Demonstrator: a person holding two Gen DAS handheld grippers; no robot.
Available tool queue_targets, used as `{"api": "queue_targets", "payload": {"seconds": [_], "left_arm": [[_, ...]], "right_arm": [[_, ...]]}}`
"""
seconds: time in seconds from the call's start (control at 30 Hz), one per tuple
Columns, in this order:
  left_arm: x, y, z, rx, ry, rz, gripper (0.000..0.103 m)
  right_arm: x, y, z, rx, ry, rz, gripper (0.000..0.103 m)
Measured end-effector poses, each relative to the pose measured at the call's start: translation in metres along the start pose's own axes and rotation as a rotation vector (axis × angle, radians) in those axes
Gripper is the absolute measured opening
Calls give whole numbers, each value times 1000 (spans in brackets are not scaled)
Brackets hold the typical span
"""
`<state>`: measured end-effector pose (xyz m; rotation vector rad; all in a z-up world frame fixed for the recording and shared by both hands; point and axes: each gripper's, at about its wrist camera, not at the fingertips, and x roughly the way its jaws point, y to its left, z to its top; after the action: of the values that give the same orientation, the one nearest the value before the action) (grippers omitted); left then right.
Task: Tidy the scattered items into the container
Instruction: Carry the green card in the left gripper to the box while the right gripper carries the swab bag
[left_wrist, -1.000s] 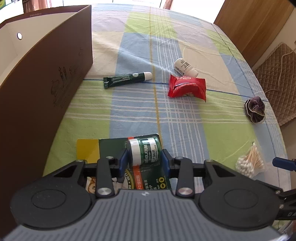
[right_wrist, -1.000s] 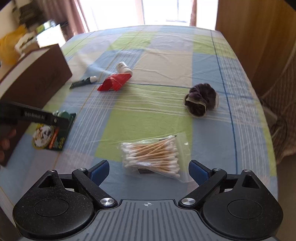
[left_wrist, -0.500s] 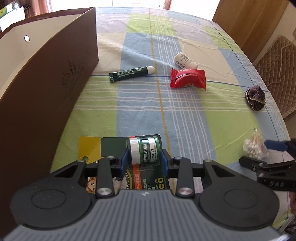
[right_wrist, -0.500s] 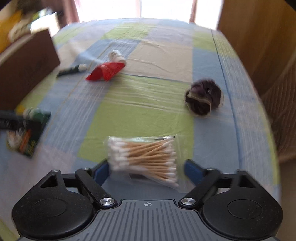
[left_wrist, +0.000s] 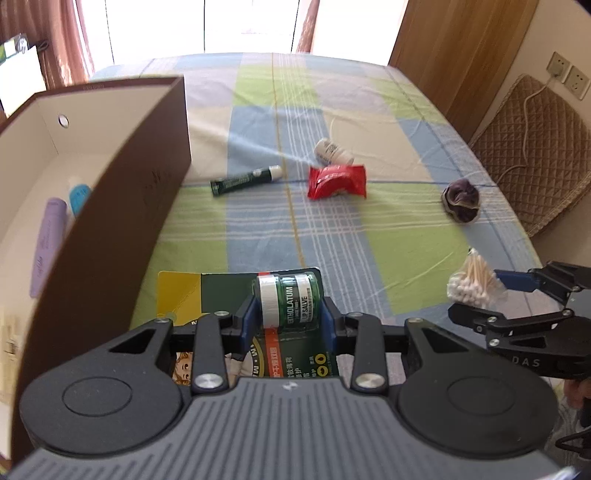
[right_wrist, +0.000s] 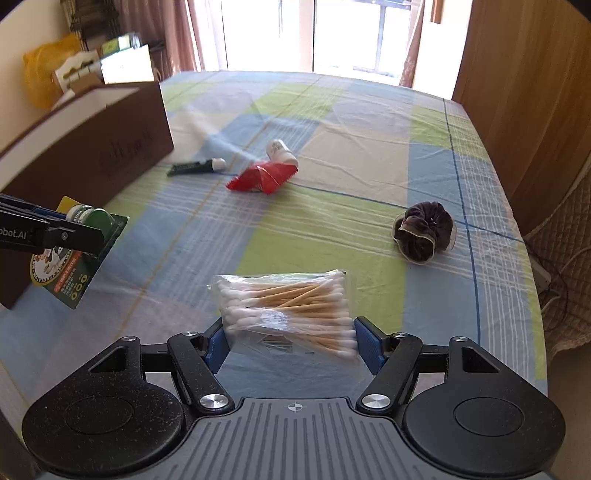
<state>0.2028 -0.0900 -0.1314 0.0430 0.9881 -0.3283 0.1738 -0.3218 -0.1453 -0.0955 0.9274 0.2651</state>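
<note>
step: carry-to-box | L gripper clamps salve pack; R gripper clamps swab bag | next: lift both over box wall, then release

tablecloth: blue-green-cream plaid | box: brown (cream inside) | packet: red | scrunchie: dark purple

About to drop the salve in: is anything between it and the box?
Only the box's near brown wall. The salve pack, shut in the left gripper, sits beside and outside it. Inside, two tubes lie along that wall.
</note>
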Motion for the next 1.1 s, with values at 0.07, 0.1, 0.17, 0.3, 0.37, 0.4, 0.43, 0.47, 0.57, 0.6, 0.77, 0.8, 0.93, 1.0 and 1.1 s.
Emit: {"api": "queue_targets", "payload": {"seconds": [0.07, 0.1, 0.17, 0.3, 0.37, 0.4, 0.43, 0.47, 0.57, 0.6, 0.77, 0.8, 0.93, 1.0, 1.1], "left_arm": [[-17, 0, 3, 11, -24, -2, 31], [-25, 1, 5, 14, -35, 0, 31], [-42, 5, 9, 18, -58, 5, 31], [-78, 20, 19, 14, -117, 12, 31], [-94, 35, 21, 12, -135, 33, 31], [-102, 44, 22, 12, -141, 47, 31], [-109, 52, 23, 12, -148, 60, 31], [-117, 60, 23, 12, -154, 73, 31], [-139, 85, 25, 11, -174, 113, 31], [-147, 94, 25, 11, -180, 126, 31], [-162, 141, 29, 12, -164, 193, 31], [-163, 149, 30, 13, -156, 202, 31], [-163, 175, 30, 30, -123, 219, 31], [-161, 183, 28, 47, -111, 215, 31], [-152, 193, 27, 71, -87, 210, 31]], "right_arm": [[-8, 4, 2, 16, -9, 19, 72], [-12, 6, 4, 22, -13, 32, 72], [-21, 12, 9, 28, -25, 58, 72], [-38, 30, 25, 6, -64, 106, 72], [-46, 42, 34, -19, -88, 135, 72], [-51, 47, 39, -32, -100, 151, 72], [-54, 54, 44, -47, -111, 169, 72], [-58, 61, 50, -63, -122, 187, 72], [-66, 81, 67, -111, -150, 248, 72], [-68, 89, 73, -127, -159, 270, 72], [-68, 130, 105, -211, -186, 376, 72], [-64, 137, 110, -229, -186, 382, 72], [-46, 162, 128, -301, -186, 398, 72], [-37, 175, 137, -337, -186, 406, 72], [-23, 194, 151, -391, -185, 417, 72]]}}
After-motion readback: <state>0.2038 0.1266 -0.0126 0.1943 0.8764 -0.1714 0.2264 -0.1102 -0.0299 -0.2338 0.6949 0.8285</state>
